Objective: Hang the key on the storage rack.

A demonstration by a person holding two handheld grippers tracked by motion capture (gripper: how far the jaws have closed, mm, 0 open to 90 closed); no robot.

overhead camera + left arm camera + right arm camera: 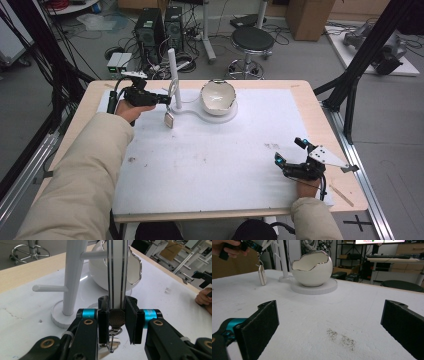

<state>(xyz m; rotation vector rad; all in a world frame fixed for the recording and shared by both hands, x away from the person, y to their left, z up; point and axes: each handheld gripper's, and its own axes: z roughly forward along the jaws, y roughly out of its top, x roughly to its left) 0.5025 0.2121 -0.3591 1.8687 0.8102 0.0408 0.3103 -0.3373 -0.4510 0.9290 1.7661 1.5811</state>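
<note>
Nearest the person, the right gripper (289,151) rests on the white mat (210,165), jaws wide apart on nothing. Farther off, the left gripper (165,99) is clamped on a keyring, its tag (169,120) dangling beside the white stand (173,75); the egg-shaped bowl (218,96) sits just beyond.

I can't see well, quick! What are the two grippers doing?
Left gripper: shut on the small silver keychain tag.
Right gripper: open, holding nothing.

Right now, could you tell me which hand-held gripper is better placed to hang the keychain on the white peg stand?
Left. The left hand-held gripper is shut on the keychain beside the peg stand; the right hand-held gripper sits open at the table's near right.
</note>
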